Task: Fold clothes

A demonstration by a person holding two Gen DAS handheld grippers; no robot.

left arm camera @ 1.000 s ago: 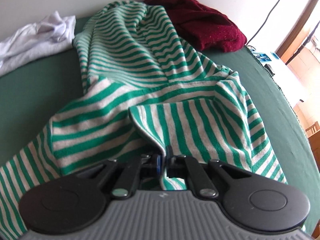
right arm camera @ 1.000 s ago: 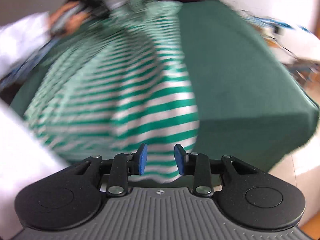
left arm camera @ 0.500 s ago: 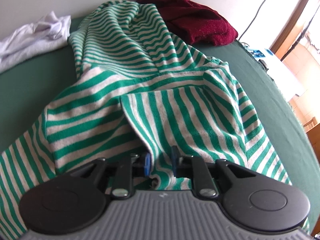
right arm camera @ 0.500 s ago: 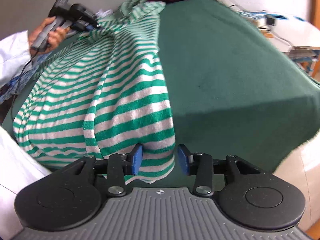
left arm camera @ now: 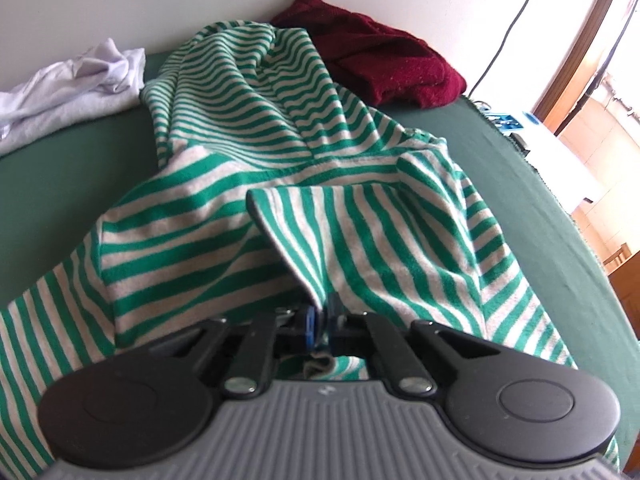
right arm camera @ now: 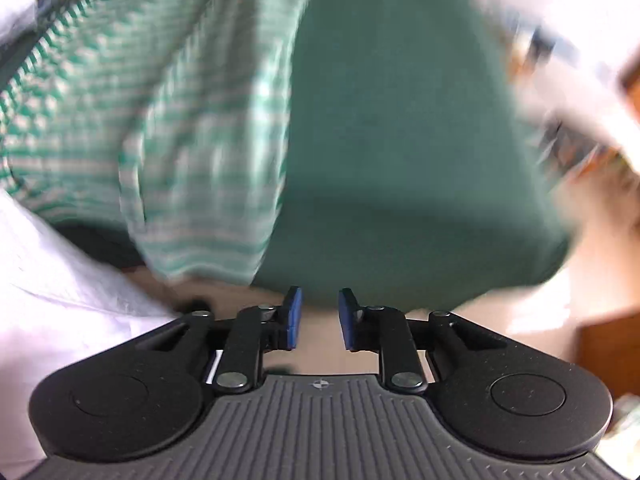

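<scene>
A green-and-white striped garment [left arm camera: 280,128] lies crumpled lengthwise on the green table cover [left arm camera: 60,168]. My left gripper [left arm camera: 320,316] is shut on a folded edge of it near its lower part, and the fabric rises from between the pads. The right wrist view is blurred by motion. There the striped garment [right arm camera: 180,120] fills the upper left. My right gripper [right arm camera: 320,308] hangs at the table's near edge, to the right of the garment's hem. Its jaws are closing with nothing between them.
A white garment [left arm camera: 72,84] lies bunched at the far left and a dark red one [left arm camera: 380,68] at the far end by the wall. A cable [left arm camera: 504,40] hangs down the wall. A person's white sleeve [right arm camera: 60,300] is at lower left.
The left jaws parted briefly and have shut again on the garment's fold. The right gripper has drawn back off the hem to the table's edge, and its jaws have narrowed.
</scene>
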